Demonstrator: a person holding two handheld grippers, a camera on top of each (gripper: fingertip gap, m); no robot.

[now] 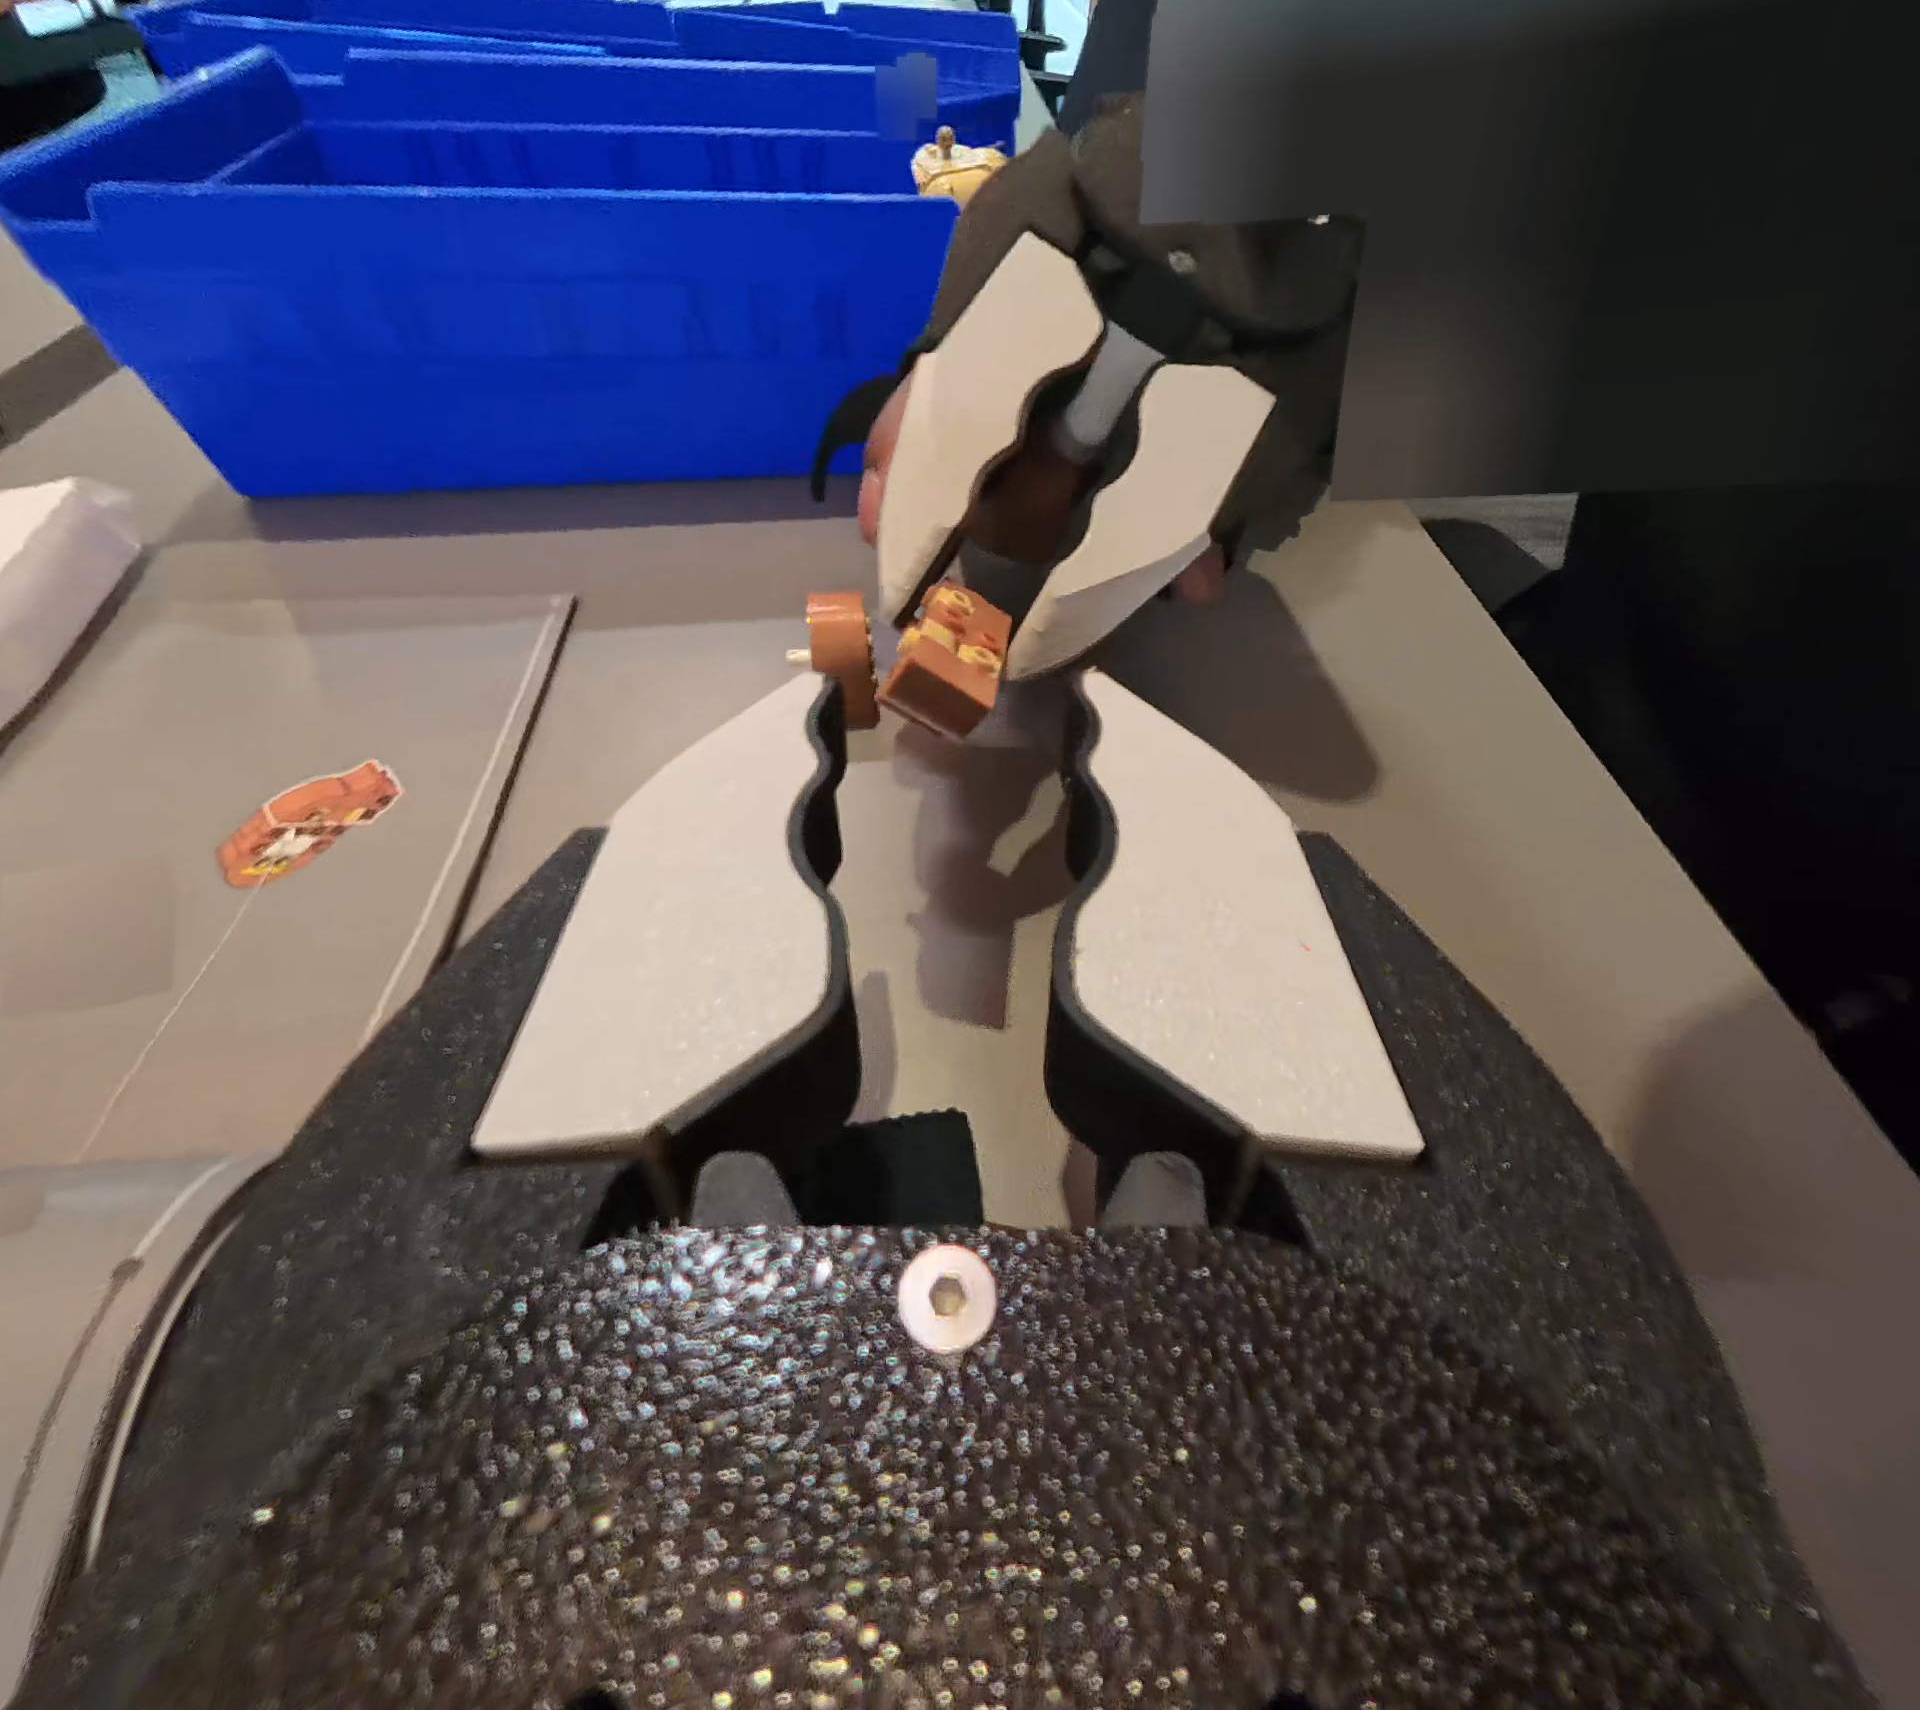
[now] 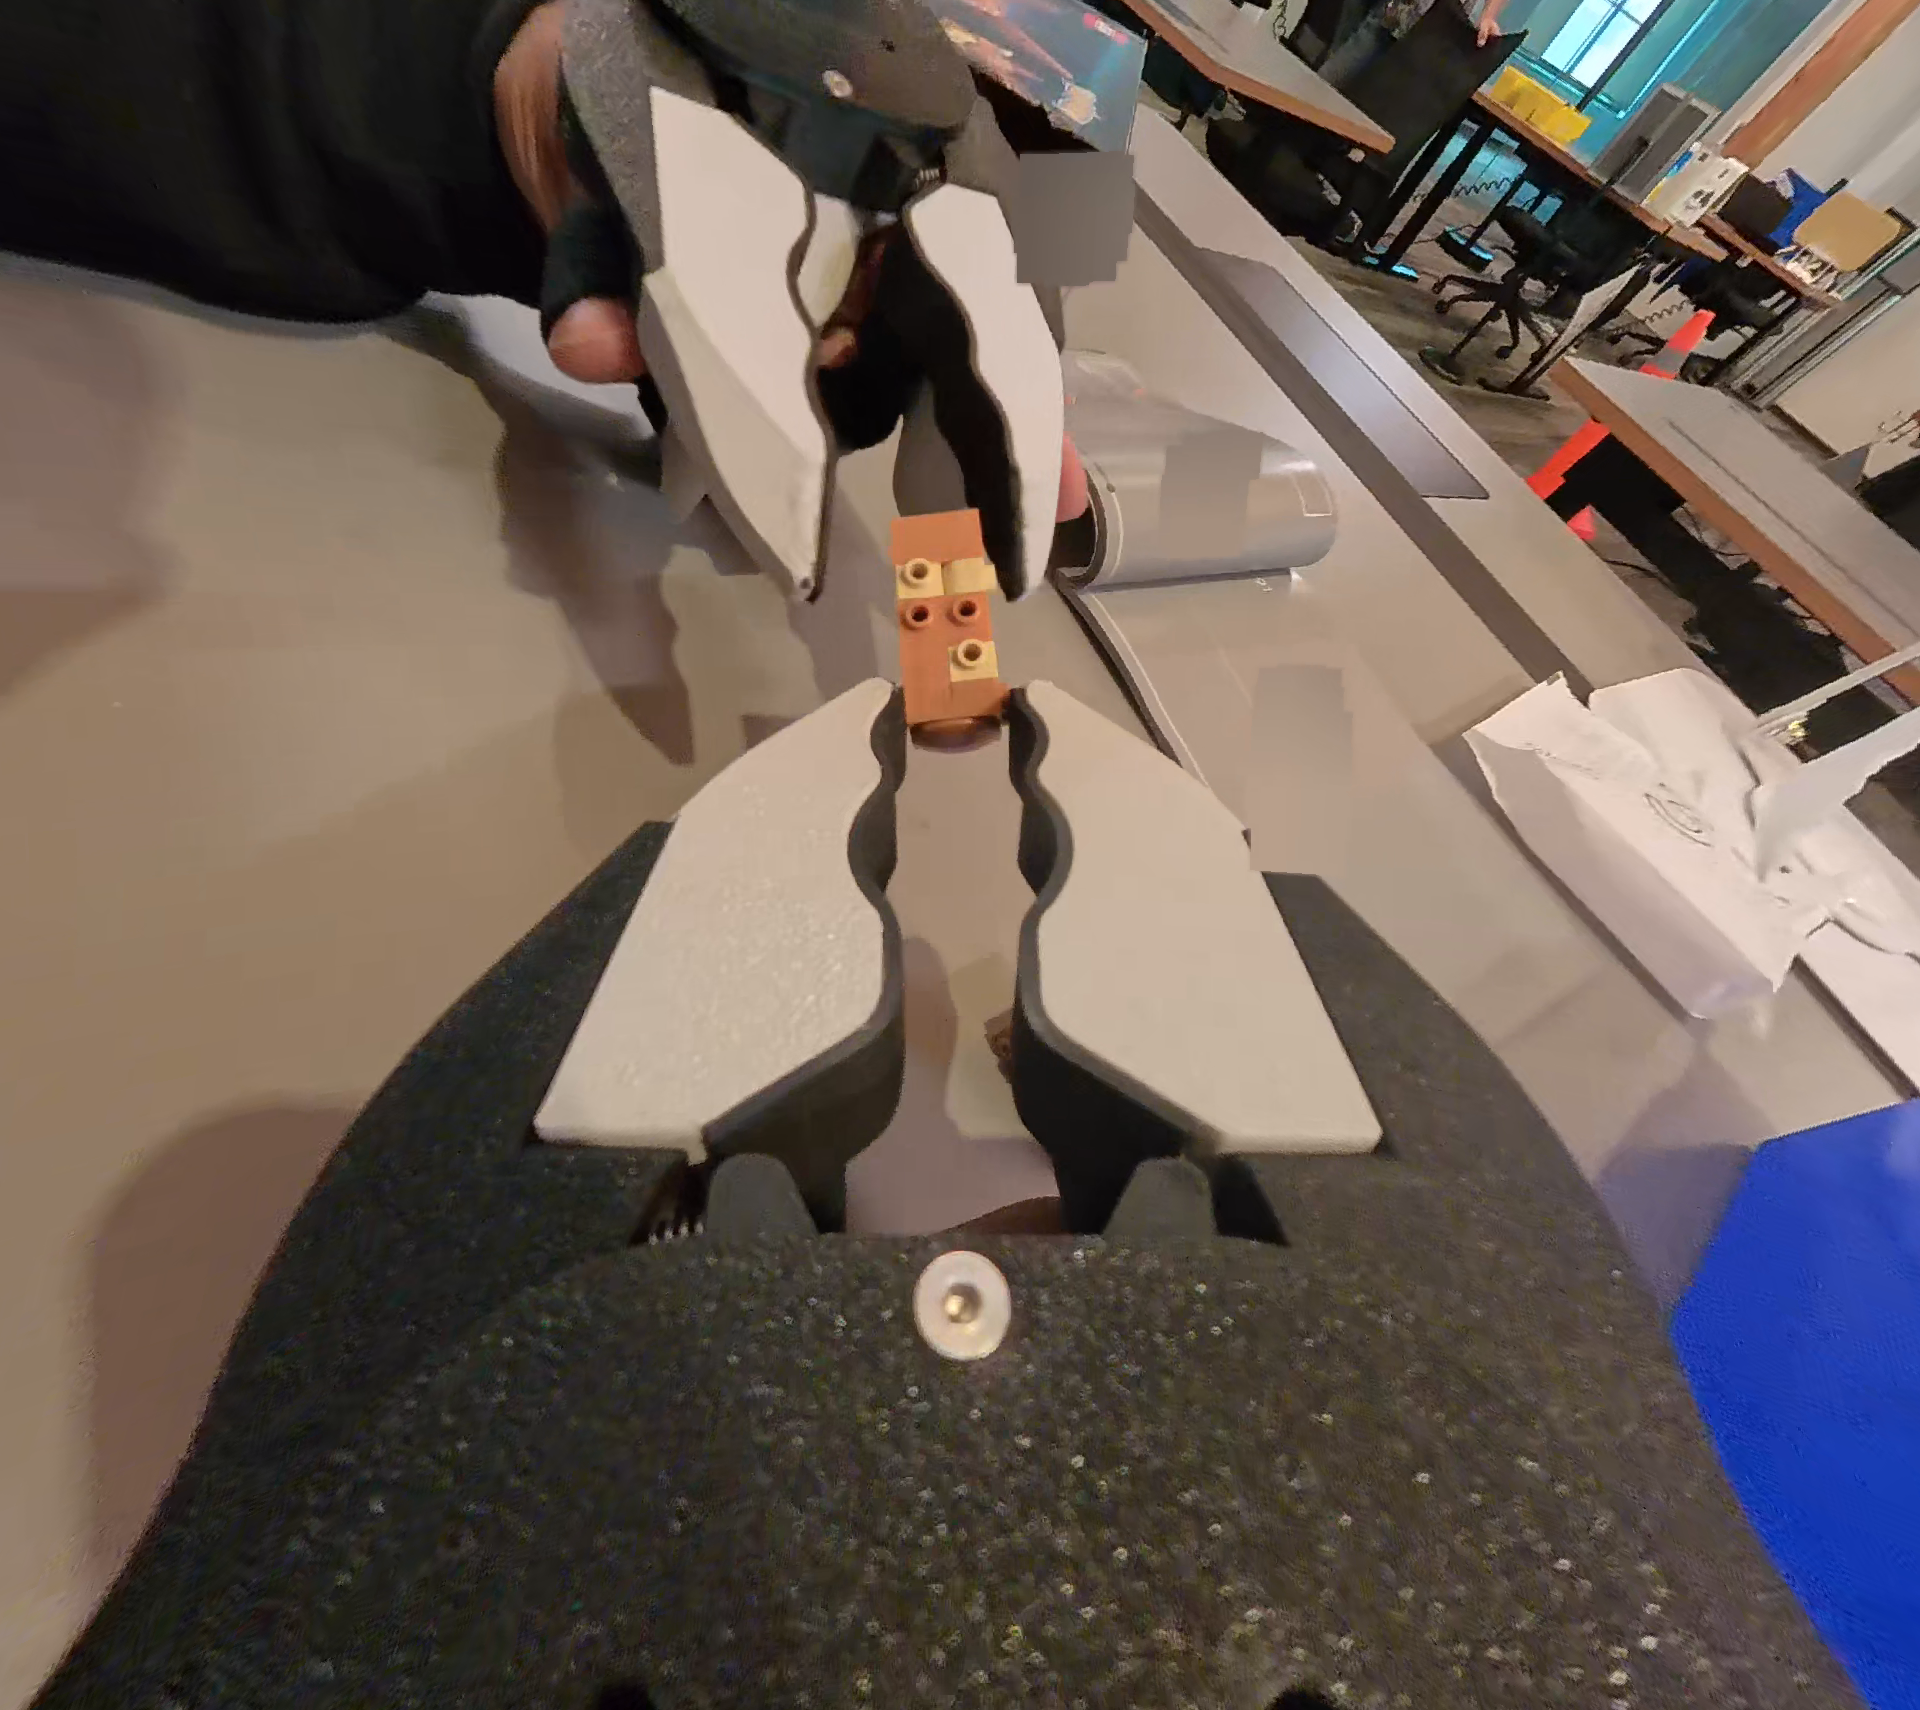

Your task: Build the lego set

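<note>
The small gold-coloured metal part (image 1: 951,166) behind the blue plastic bin (image 1: 520,330) is mostly hidden, so no clue what it is.

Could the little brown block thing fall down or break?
It could.

1. The right gripper pinches only the near end of the brown brick assembly, held above the grey table. Most of it sticks out past the fingertips, so a bump might tilt it or knock it free.

2. The left gripper is open right beside the brick assembly; a fingertip nudging it could push it askew.

3. The round brown piece sits at the assembly's side and might pop off.
</note>
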